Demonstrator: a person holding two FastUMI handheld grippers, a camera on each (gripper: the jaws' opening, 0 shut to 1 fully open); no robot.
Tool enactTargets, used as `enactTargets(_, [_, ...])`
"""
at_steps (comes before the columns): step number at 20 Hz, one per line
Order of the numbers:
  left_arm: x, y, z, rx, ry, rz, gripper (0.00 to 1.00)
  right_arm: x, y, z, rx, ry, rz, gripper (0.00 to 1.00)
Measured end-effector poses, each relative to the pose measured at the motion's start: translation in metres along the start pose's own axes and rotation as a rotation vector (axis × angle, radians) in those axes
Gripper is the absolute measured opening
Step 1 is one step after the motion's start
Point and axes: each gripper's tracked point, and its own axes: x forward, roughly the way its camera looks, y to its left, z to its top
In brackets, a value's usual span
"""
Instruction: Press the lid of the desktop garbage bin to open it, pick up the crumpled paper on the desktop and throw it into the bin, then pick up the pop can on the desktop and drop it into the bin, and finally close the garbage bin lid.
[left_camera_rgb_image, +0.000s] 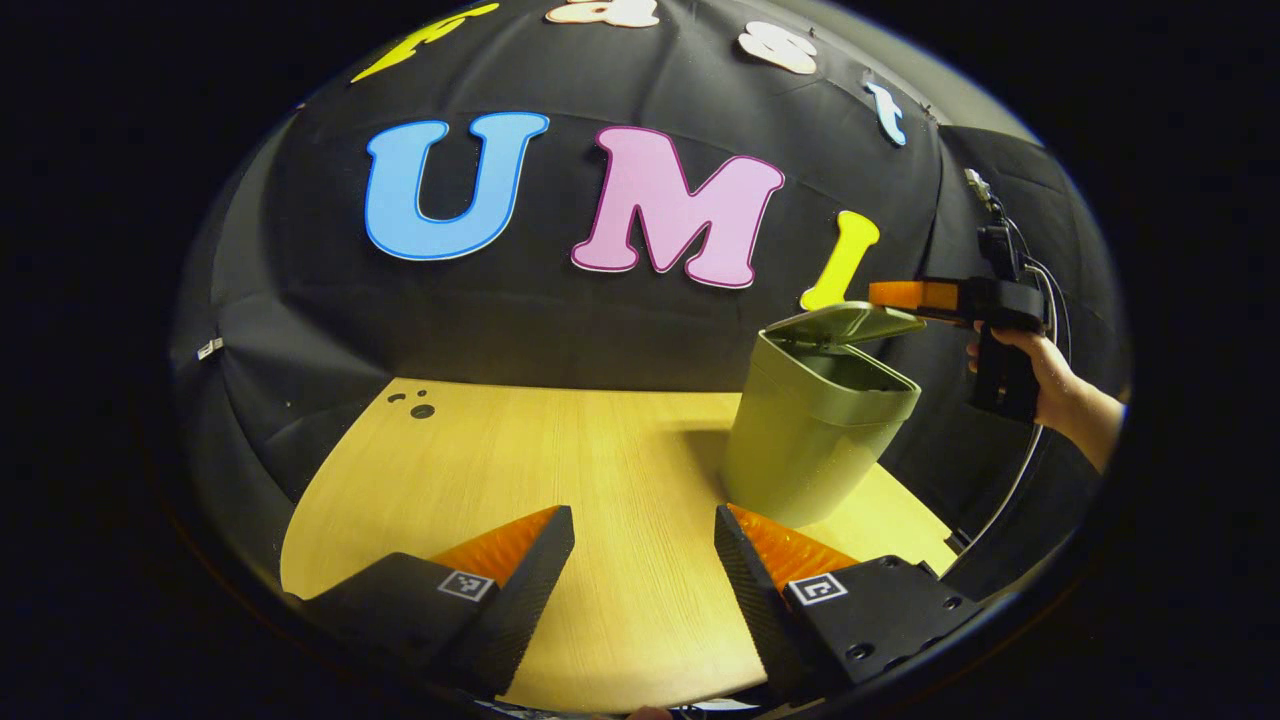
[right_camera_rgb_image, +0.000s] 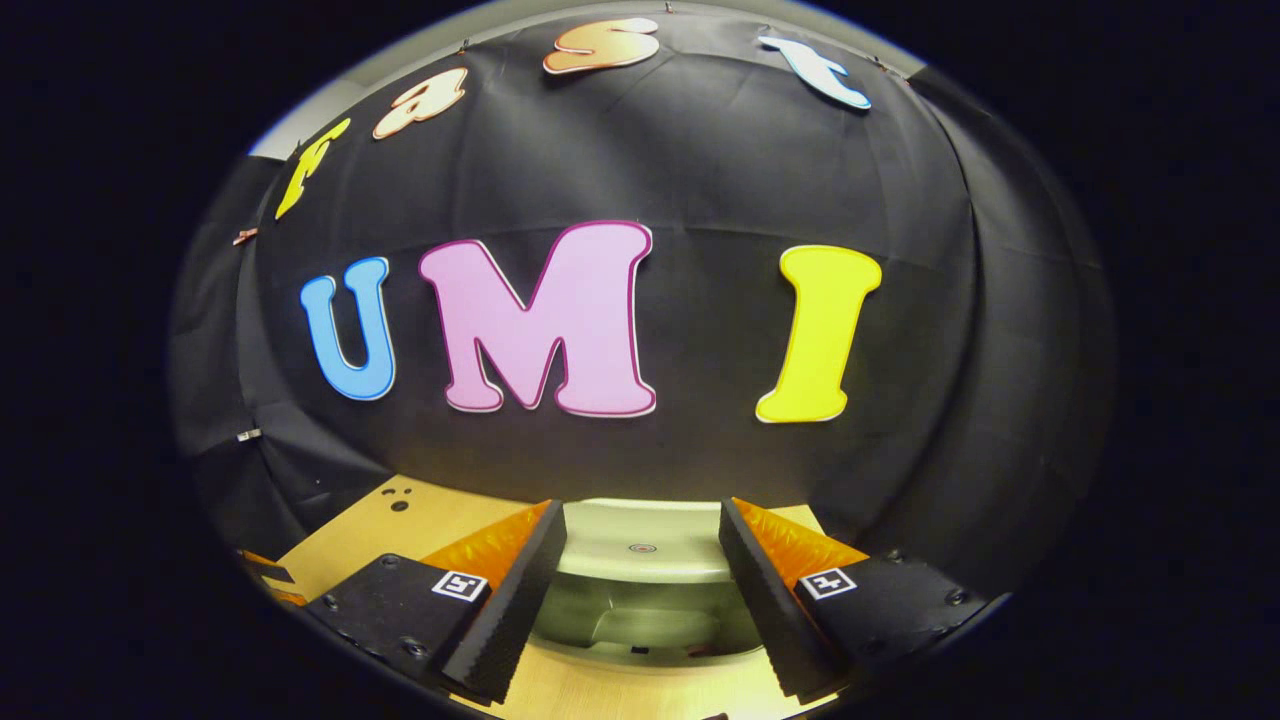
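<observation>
Now, lid (left_camera_rgb_image: 845, 322): we see it half-raised, just below and ahead of our right gripper (right_camera_rgb_image: 640, 600).
Right gripper: jaws apart, empty.
Left gripper (left_camera_rgb_image: 645, 580): open, bin (left_camera_rgb_image: 815, 430) ahead-right on worktop (left_camera_rgb_image: 560, 460).

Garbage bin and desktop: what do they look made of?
Garbage bin: seemingly moulded plastic, olive green, matte; smooth one-piece walls, rolled rim and thin hinged lid, soft sheen only. Desktop: pale wood-grain surface, likely laminate rather than solid wood; fine, even straight lines and a flat, low-gloss finish, though the edge is too unclear to confirm.
</observation>
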Motion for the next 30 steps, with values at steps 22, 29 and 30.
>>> enactTargets(22, [0.013, -0.005, 0.0, 0.018, 0.019, -0.018, 0.91, -0.001, 0.006, -0.082, 0.022, 0.12, -0.033, 1.0])
enactTargets(29, [0.016, 0.0, 0.001, 0.018, 0.022, -0.012, 0.91, -0.003, 0.007, -0.093, 0.03, 0.087, -0.057, 1.0])
enactTargets(30, [0.016, 0.001, 0.001, 0.014, 0.022, -0.01, 0.91, -0.001, 0.008, -0.091, 0.009, 0.079, -0.054, 1.0])
